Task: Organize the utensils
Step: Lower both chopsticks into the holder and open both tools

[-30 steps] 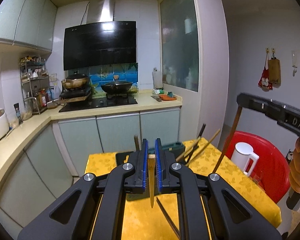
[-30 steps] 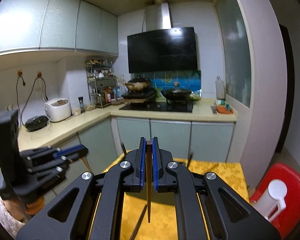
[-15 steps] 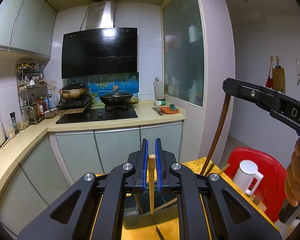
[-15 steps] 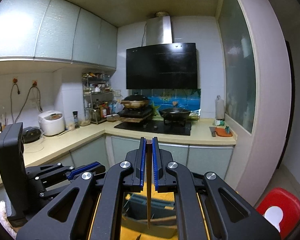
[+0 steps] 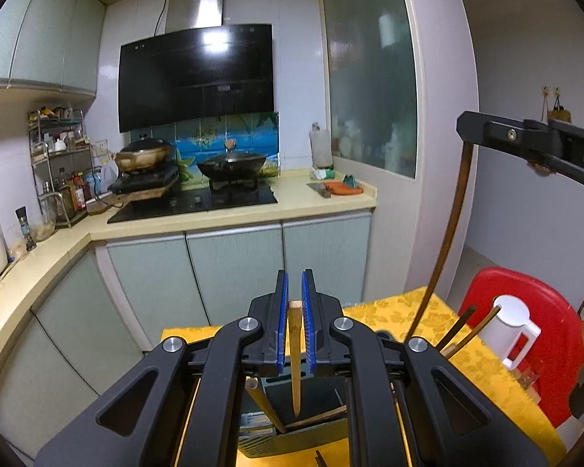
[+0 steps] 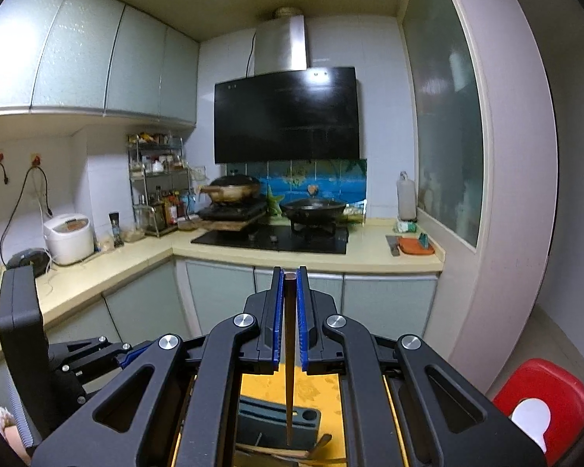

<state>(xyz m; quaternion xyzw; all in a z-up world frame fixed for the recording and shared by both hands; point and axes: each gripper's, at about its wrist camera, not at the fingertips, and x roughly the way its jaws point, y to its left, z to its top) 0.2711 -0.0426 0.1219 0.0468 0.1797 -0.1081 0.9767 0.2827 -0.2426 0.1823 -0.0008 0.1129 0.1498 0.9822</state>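
My left gripper [image 5: 295, 311] is shut on a pale wooden chopstick [image 5: 295, 366] that hangs tip down over the dark utensil holder [image 5: 311, 393] on the yellow table [image 5: 405, 311]. Several chopsticks [image 5: 461, 330] lean in the holder. My right gripper [image 6: 291, 303] is shut on a dark brown chopstick [image 6: 289, 369], whose tip hangs above the same holder [image 6: 268, 424]. The left wrist view shows the right gripper [image 5: 471, 126] at upper right with its dark chopstick [image 5: 449, 233] curving down. In the right wrist view the left gripper [image 6: 140, 350] sits at lower left.
A red plastic stool [image 5: 556, 311] with a white jug [image 5: 514, 323] on it stands right of the table. Behind the table run green cabinets [image 5: 233, 272] and a counter with the hob and a wok [image 5: 231, 163]. A rice cooker [image 6: 70, 237] sits at left.
Both grippers have moved forward over the table with their chopsticks. The holder, earlier ahead of them, now lies under the chopstick tips, and the cabinets look nearer.
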